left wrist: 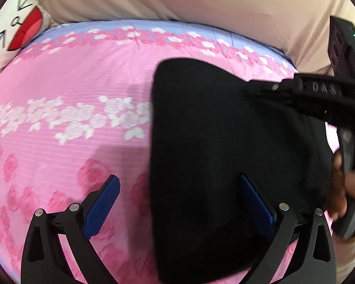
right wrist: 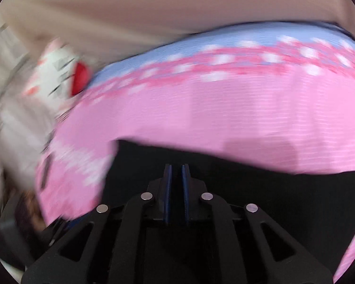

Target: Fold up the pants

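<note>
The left gripper (left wrist: 178, 203) stands open over the black pants (left wrist: 213, 153) on the bed (left wrist: 59, 75). The right gripper (right wrist: 176, 177), at three o'clock, looks closed with no cloth visible between. Press the fold flat, edges aligned.

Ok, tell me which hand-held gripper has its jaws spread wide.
The left hand-held gripper: its blue pads stand far apart over the black pants. The right hand-held gripper has its pads nearly together.

Your right wrist view is smeared by motion, so the cartoon pillow (right wrist: 59, 75) at its left is unreadable. The black pants (left wrist: 213, 165) run off the bottom edge, and the right gripper (left wrist: 274, 87) hides their far corner.
</note>
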Motion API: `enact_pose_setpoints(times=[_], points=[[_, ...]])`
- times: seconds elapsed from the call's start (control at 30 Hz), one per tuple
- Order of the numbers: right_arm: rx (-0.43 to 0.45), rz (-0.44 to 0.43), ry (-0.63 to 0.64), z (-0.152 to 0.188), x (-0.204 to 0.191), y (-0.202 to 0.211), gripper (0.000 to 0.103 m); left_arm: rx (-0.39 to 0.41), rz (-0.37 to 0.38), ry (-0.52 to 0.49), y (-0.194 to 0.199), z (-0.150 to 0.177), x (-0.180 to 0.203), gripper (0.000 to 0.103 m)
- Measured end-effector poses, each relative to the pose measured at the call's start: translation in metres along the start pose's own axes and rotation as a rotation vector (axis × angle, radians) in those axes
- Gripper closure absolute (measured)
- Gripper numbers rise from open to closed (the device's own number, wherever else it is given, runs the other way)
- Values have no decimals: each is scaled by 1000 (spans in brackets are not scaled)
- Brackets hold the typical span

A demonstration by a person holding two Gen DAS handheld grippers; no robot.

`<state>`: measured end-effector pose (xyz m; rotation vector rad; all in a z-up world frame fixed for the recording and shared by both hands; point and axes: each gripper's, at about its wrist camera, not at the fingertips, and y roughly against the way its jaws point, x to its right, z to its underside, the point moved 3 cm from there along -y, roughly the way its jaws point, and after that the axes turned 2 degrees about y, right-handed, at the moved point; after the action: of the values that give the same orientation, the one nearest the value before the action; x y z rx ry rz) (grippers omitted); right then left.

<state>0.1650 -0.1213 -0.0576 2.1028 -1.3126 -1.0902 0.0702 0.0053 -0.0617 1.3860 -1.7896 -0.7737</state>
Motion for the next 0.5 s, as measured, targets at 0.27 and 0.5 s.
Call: enact_pose_setpoints(times=[0.27,0.5], points=[[-8,122,163,-23,-43,-74,92,56,-113,-32,-6,-8,-7,5],[202,46,46,-3,-4,63,57,117,-102,-59,37,-15,-7,5]])
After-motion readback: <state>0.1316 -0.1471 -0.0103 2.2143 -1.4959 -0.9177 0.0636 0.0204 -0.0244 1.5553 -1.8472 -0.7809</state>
